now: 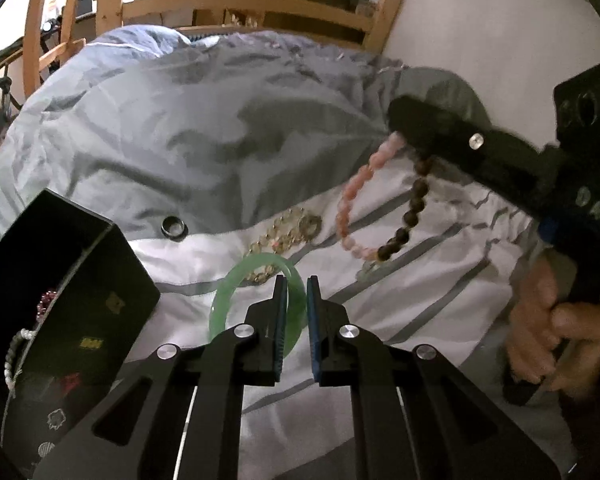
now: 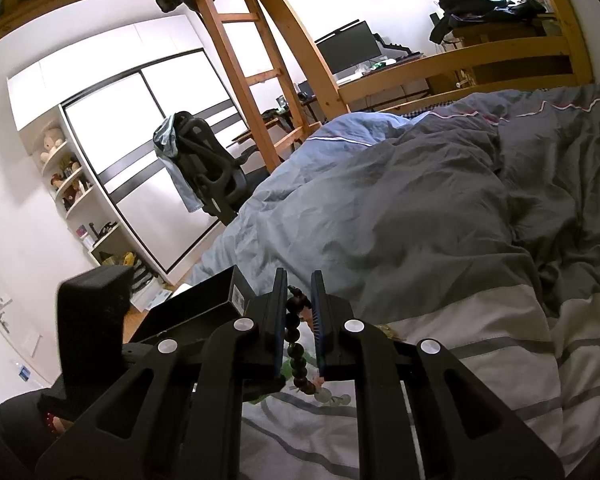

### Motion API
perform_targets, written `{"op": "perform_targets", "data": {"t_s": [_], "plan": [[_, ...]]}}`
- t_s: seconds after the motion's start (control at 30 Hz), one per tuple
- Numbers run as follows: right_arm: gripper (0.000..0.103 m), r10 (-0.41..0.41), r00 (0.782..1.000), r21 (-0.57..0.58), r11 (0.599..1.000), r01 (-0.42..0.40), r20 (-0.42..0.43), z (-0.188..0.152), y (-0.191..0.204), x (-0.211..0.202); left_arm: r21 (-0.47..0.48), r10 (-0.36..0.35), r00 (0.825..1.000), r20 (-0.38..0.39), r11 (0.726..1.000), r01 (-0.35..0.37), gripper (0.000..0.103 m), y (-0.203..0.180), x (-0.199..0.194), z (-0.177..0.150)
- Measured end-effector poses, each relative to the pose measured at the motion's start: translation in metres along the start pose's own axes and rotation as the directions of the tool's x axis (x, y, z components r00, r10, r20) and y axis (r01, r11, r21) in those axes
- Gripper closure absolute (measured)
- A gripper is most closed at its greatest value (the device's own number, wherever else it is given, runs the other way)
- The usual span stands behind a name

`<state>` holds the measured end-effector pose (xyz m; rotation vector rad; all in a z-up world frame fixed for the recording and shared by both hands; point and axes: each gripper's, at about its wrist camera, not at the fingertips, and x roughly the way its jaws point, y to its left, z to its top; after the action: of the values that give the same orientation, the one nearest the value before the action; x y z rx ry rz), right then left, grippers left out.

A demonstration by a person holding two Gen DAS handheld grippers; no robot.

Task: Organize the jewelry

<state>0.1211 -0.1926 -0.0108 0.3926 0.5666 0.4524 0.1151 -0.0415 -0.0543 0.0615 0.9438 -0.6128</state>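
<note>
My right gripper [image 1: 400, 128] is shut on a bead bracelet [image 1: 380, 200], half pink, half dark brown, and holds it hanging above the bed. In the right wrist view the dark beads [image 2: 296, 340] hang between my right gripper's [image 2: 298, 320] nearly closed jaws. My left gripper [image 1: 297, 292] has its jaws narrowly apart around the rim of a green jade bangle [image 1: 224, 296] lying on the striped sheet. A yellow bead bracelet [image 1: 288, 228] and a dark ring [image 1: 174, 227] lie beyond it. A black box [image 1: 80, 304] at the left holds a dark red bracelet [image 1: 46, 302] and a white bracelet [image 1: 16, 348].
A rumpled grey-blue duvet [image 1: 180, 120] covers the far half of the bed. A wooden bunk frame [image 2: 292, 60] and ladder stand behind it, and a white wall [image 1: 500, 32] is at the right. An office chair [image 2: 204, 168] and wardrobe stand beside the bed.
</note>
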Motion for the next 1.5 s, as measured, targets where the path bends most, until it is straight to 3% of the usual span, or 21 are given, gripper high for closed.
{"op": "perform_targets", "data": {"t_s": [0.37, 0.6, 1.03, 1.3, 1.33, 1.5], "plan": [[0.090, 0.006, 1.000, -0.029, 1.000, -0.005, 0.007, 0.004, 0.016, 0.001, -0.051, -0.017, 0.993, 0.114, 0.998, 0.023, 0.093, -0.001, -0.034, 0.002], [0.090, 0.010, 1.000, -0.087, 0.996, -0.010, -0.001, 0.012, 0.040, 0.006, -0.084, 0.013, 0.985, 0.173, 0.996, 0.002, 0.093, 0.009, -0.052, 0.004], [0.090, 0.038, 0.999, -0.177, 0.983, -0.039, -0.009, 0.030, 0.083, 0.026, -0.178, 0.153, 0.942, 0.298, 0.979, -0.102, 0.092, 0.032, -0.092, 0.004], [0.090, 0.067, 0.998, -0.203, 0.977, -0.069, -0.016, 0.036, 0.107, 0.043, -0.238, 0.186, 0.924, 0.334, 0.965, -0.109, 0.092, 0.052, -0.107, 0.003], [0.090, 0.071, 0.997, -0.205, 0.976, -0.073, -0.017, 0.036, 0.110, 0.044, -0.248, 0.193, 0.920, 0.340, 0.963, -0.111, 0.100, 0.055, -0.111, 0.003], [0.090, 0.094, 0.995, -0.219, 0.971, -0.097, -0.025, 0.040, 0.127, 0.058, -0.296, 0.226, 0.904, 0.363, 0.948, -0.119, 0.100, 0.073, -0.122, 0.000]]}}
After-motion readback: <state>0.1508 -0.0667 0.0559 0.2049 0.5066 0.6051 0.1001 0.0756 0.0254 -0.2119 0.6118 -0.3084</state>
